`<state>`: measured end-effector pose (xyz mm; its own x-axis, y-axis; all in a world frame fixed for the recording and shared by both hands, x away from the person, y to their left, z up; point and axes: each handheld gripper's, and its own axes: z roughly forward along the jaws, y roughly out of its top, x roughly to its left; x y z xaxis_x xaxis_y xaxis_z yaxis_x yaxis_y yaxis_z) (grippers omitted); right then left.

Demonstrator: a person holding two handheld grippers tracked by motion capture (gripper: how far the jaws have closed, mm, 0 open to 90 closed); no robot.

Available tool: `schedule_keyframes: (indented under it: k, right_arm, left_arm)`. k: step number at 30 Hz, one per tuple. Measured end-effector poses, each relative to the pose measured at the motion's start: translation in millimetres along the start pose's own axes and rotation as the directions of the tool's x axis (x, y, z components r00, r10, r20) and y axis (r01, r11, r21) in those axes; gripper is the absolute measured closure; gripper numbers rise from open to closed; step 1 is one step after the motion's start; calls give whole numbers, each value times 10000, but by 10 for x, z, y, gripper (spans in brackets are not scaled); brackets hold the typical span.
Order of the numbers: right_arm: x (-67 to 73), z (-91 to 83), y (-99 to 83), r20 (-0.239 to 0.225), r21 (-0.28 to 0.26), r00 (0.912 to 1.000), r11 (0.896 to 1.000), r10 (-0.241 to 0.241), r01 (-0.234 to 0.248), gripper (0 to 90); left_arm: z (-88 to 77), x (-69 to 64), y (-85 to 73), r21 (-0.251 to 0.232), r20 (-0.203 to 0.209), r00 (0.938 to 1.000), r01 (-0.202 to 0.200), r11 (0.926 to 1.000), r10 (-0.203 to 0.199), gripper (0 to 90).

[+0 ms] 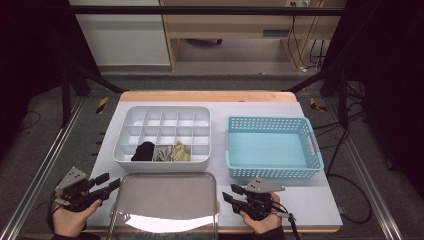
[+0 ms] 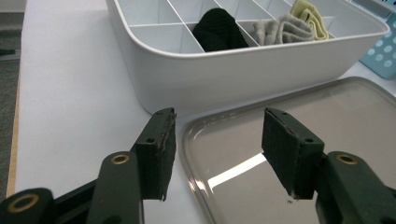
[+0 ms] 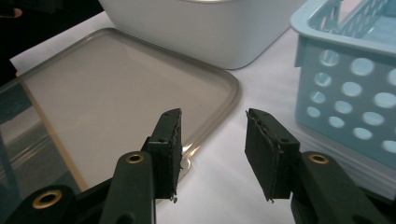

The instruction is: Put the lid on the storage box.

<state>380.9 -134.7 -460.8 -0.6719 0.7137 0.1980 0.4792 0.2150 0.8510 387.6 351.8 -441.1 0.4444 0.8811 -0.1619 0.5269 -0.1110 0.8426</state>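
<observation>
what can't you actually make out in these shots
- Lid: its near edge is cut off at the bottom of the high view, washed by glare.
- Organizer: its compartments are cut off by the top edge in the right gripper view.
- Basket: mostly cut off at the right edge of the left gripper view.

The lid (image 1: 165, 197) is a clear, greyish rectangle with rounded corners and a raised rim, lying flat at the table's near edge, just in front of the white organizer (image 1: 162, 162) and overhanging the edge slightly, a bright glare across its front.
</observation>
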Motion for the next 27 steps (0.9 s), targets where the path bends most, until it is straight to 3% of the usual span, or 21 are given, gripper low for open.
schedule_keyframes:
  k: [4,7,13,22,27]
  right_arm:
    - [14,18,-42,-93,208,9998,9996,172,-170,574]
    - [22,48,-94,-150,452,9995,9987,260,-253,562]
    - [65,96,-141,-454,727,9983,9968,363,-329,577]
    - [157,117,-191,-853,643,9955,9973,402,-348,525]
    - [178,128,-235,-748,512,9964,9981,394,-356,505]
  left_arm:
    - [-15,-21,-124,191,-123,9999,40,9998,-38,433]
    - [-30,-30,-242,458,47,9998,193,9988,-195,440]
    - [-103,-70,-340,561,-47,9992,407,9976,-405,432]
    - [-117,-121,-501,1150,-3,9975,699,9909,-704,414]
    - [-88,-127,-547,1467,-228,9974,714,9866,-687,397]
